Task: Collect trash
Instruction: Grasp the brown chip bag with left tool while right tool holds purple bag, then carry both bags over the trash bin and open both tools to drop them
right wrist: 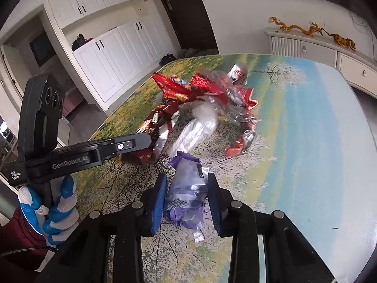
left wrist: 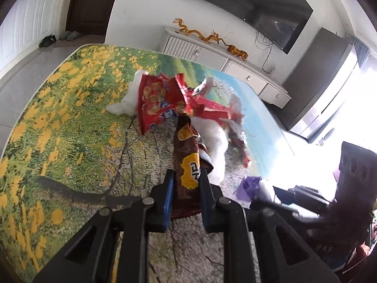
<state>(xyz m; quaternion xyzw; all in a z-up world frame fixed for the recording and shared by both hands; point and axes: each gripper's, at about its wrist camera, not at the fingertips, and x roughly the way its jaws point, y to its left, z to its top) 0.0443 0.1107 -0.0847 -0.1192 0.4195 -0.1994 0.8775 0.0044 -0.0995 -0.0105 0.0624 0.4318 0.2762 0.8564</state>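
Brown foil fills the gap between my left fingers (left wrist: 186,176): they are clenched on the near end of a brown snack wrapper (left wrist: 188,165) with a yellow badge printed on it. The wrapper runs forward from the blue pads (left wrist: 168,195) toward the pile of trash just beyond the fingertips, and both pads press against its sides.

My right fingers (right wrist: 186,184) grasp a crumpled purple and clear plastic wrapper (right wrist: 186,188), squeezed between the blue pads (right wrist: 158,200), its far end poking out past the fingertips and a silvery scrap hanging below them toward the tabletop (right wrist: 306,141).

Ahead of both pairs of fingers lies the rest of the trash. A red snack bag (left wrist: 155,103) printed with biscuits sits furthest from my left fingers, with a white crumpled tissue (left wrist: 127,99) touching its far-left side. To the right of that, red shiny wrappers (left wrist: 212,108) tangle with a white plastic bag (left wrist: 216,146), which lies just beyond my left fingertips, beside the brown wrapper. From the right fingers the same heap shows as red and silver foil (right wrist: 235,99) around the clear bag (right wrist: 200,122).

The left gripper body (right wrist: 94,153) reaches in from the left of my right fingers, held by a hand in a blue and white glove (right wrist: 59,207). The tabletop carries a meadow-and-sky print.
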